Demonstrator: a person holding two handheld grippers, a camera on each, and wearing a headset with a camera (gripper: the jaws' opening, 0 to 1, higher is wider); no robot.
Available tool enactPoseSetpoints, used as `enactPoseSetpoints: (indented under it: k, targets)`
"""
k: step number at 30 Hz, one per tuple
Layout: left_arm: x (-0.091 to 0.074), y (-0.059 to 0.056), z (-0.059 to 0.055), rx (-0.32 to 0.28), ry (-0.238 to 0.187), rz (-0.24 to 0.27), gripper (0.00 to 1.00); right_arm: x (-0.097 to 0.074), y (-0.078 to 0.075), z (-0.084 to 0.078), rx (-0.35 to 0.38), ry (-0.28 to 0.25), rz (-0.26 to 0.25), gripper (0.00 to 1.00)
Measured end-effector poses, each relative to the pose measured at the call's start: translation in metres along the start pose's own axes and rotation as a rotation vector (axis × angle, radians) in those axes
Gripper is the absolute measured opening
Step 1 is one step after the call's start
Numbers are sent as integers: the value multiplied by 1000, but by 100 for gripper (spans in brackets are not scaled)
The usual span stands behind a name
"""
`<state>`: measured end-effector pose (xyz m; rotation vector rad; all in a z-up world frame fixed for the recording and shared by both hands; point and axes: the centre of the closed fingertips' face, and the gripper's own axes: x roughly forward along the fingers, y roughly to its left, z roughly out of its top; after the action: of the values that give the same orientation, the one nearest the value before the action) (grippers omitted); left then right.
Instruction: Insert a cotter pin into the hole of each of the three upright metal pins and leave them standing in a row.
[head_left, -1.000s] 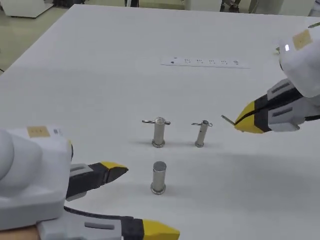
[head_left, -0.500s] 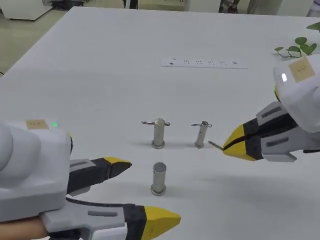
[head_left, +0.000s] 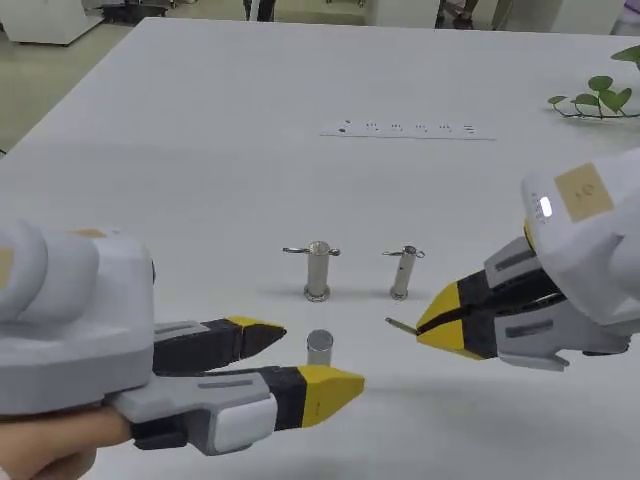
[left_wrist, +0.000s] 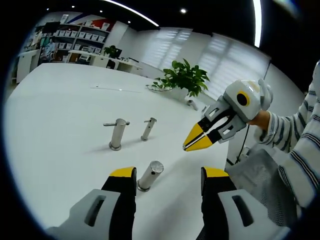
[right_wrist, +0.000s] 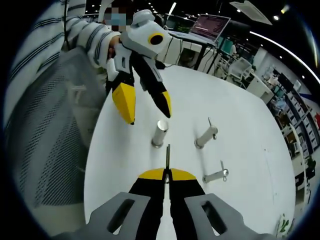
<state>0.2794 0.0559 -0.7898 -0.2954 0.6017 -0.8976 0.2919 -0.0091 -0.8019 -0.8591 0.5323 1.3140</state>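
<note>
Two metal pins stand upright side by side, each with a cotter pin through its top: one (head_left: 318, 270) (left_wrist: 117, 134) and one to its right (head_left: 402, 270) (left_wrist: 148, 128). In front of them stands a bare pin (head_left: 319, 348) (left_wrist: 149, 175) (right_wrist: 160, 132). My left gripper (head_left: 320, 356) (left_wrist: 169, 174) is open, its jaws on either side of the bare pin and apart from it. The right gripper (head_left: 420, 330) (right_wrist: 167, 172) is shut on a thin cotter pin (head_left: 400, 326) (right_wrist: 167, 156), whose free end points at the bare pin from a short way to its right.
A white power strip (head_left: 408, 128) lies flat far back on the white table (head_left: 200, 150). A potted plant (head_left: 598, 95) (left_wrist: 182, 77) stands at the far right edge. A person's striped sleeve (left_wrist: 295, 150) is behind the right gripper.
The right gripper has come down and to the left with the cotter pin, closer to the bare pin. The left gripper has moved right until its jaws flank that pin.
</note>
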Motion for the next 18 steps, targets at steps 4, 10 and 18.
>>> enactPoseSetpoints:
  k: [4,10,18]
  targets:
    - [3,-1,3,-22,-7,1,47,5,9,3,-18,-11,10,2]
    - [7,-3,4,-41,-7,-5,39,10,16,9,-33,-29,11,2]
    - [5,-4,7,-37,-11,-5,33,11,20,23,-56,-55,13,2]
